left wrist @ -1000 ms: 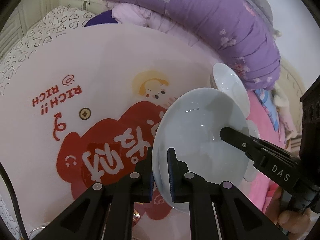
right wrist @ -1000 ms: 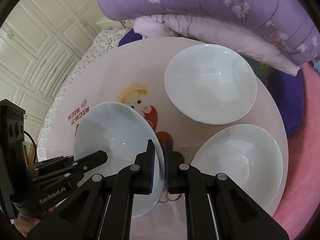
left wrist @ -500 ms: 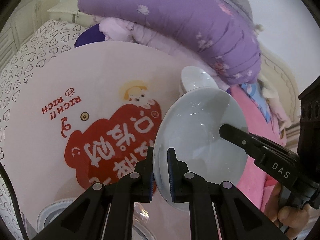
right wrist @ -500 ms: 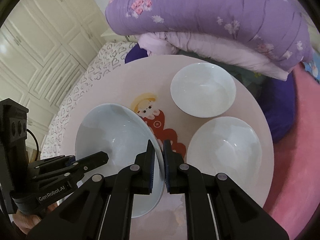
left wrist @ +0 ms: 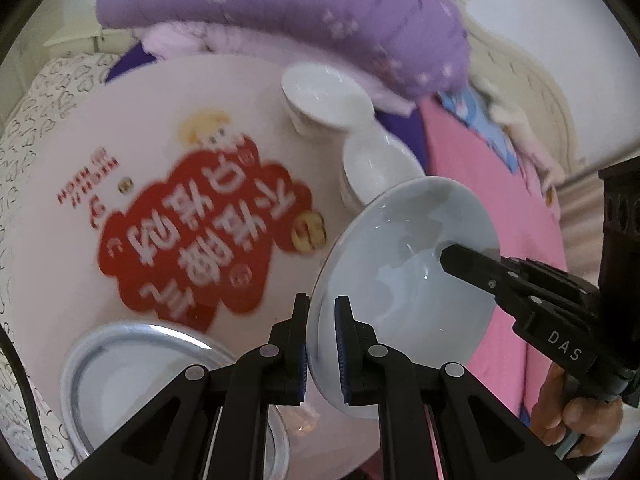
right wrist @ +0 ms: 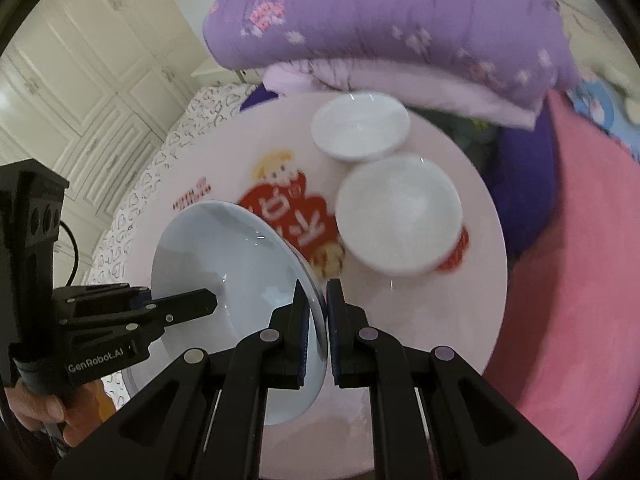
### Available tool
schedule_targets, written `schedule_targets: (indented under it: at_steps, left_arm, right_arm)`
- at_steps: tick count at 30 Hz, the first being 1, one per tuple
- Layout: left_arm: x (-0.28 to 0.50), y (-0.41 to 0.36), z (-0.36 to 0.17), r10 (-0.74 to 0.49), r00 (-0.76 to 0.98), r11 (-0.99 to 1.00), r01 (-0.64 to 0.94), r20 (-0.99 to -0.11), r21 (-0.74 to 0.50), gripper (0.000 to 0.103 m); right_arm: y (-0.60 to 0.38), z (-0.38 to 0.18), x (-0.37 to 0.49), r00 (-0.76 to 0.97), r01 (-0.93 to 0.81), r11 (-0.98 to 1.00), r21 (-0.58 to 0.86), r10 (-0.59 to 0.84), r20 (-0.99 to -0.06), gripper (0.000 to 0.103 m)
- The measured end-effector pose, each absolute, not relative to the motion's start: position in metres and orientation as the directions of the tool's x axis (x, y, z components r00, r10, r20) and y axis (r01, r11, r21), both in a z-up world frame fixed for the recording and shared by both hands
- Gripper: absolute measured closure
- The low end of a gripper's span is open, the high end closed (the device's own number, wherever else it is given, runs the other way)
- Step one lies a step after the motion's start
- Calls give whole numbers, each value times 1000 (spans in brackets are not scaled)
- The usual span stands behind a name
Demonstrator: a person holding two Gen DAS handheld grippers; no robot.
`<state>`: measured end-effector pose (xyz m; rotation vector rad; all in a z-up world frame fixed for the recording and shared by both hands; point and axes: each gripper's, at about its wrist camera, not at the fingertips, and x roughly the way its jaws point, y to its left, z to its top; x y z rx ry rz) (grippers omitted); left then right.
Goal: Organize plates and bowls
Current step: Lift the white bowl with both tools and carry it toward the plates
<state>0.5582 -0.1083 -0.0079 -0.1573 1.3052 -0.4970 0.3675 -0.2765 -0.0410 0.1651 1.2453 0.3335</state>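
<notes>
Glazed pale-blue plate (left wrist: 404,292) looks slick and breakable; left claw (left wrist: 322,344) pinches its 6 o'clock rim, right claw (right wrist: 316,332) pinches the opposite edge.

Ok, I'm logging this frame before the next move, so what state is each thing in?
pale blue bowl: lifted, tilted, gripped at opposite rims.
left gripper: shut on its rim.
right gripper: shut on its rim.
far white bowl: upright on the table.
near white bowl: upright on the table.
metal-rimmed dish: resting on the table.
</notes>
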Motion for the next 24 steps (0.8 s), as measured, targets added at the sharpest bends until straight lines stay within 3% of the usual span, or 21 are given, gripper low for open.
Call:
schedule_targets:
  at_steps: [24]
  left_arm:
    - [524,-151,-77,-375,27,893,280,-927,-353,95]
  right_arm:
    - [-301,-107,322,176,-68,942,327,334,-926,94]
